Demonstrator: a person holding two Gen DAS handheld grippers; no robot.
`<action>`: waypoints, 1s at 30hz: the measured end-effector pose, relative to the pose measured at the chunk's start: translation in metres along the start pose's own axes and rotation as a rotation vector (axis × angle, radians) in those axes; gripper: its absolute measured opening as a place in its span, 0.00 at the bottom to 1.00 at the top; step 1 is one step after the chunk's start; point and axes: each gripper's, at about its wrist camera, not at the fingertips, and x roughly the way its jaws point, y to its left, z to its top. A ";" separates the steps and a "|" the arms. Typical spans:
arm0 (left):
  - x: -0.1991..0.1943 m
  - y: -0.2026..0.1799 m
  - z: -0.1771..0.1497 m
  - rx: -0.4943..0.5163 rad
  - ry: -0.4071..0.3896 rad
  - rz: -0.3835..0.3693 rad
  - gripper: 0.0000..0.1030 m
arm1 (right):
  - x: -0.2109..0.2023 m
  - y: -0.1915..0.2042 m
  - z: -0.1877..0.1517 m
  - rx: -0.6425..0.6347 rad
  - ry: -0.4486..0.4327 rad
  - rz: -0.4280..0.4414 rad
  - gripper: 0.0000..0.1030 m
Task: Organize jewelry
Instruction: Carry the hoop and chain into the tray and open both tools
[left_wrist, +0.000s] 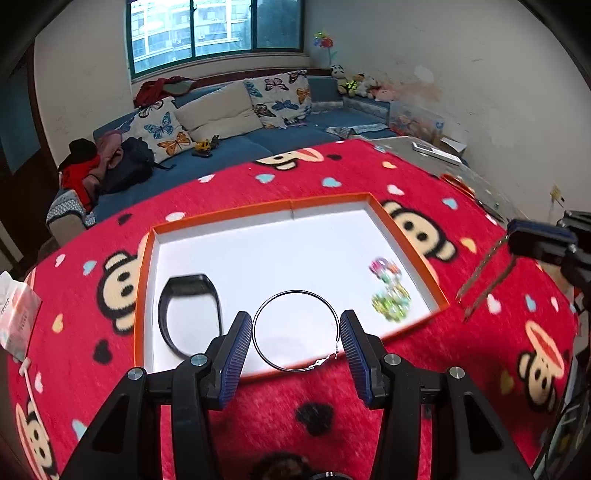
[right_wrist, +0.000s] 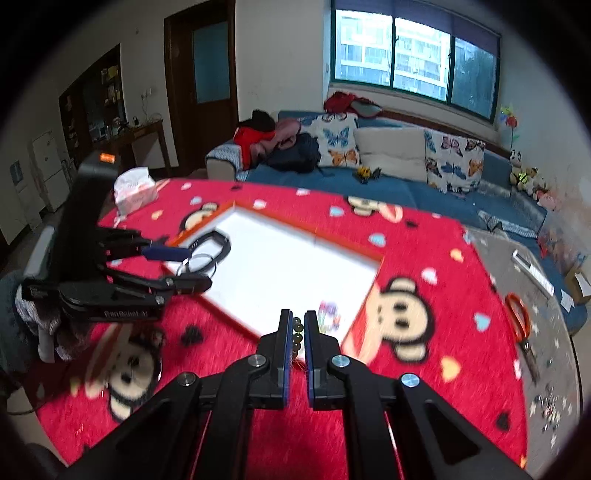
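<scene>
**Both grippers loaded above the orange tray**

Your left gripper (left_wrist: 296, 334) has its jaws about half open, and the thin hoop earring (left_wrist: 295, 330) spans the gap, its rim meeting both blue pads; the small clasp hangs at the hoop's 5 o'clock. From the right wrist view, the same gripper (right_wrist: 192, 267) sits at 9 o'clock over the tray's near left corner.

Your right gripper (right_wrist: 299, 334) is closed nearly all the way on a strand of beads (right_wrist: 297, 335), several round beads stacked between the pads. In the left view a thin strand dangles from it (left_wrist: 509, 240) at 3 o'clock, outside the tray.

The orange-rimmed tray (left_wrist: 406, 225) lies on the red monkey-print cloth (left_wrist: 236, 184). Inside it, a black band (left_wrist: 192, 314) rests at 9 o'clock of the hoop, and a blurred colourful beaded piece (left_wrist: 389, 290) lies at 2 o'clock near the right wall.

Around you: a tissue pack (right_wrist: 133, 190) at the cloth's far left edge, an orange object (right_wrist: 517, 317) on the bare table at 3 o'clock, and the blue sofa (right_wrist: 399, 192) with butterfly cushions (right_wrist: 338, 142) beyond.
</scene>
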 end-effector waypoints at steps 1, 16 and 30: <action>0.005 0.001 0.004 -0.001 0.003 0.005 0.51 | 0.004 -0.001 0.004 -0.001 -0.005 -0.001 0.08; 0.069 0.014 0.025 -0.007 0.078 0.022 0.51 | 0.100 -0.026 0.025 0.085 0.082 0.057 0.08; 0.102 0.022 0.020 -0.019 0.128 0.036 0.52 | 0.130 -0.039 0.009 0.089 0.188 -0.019 0.08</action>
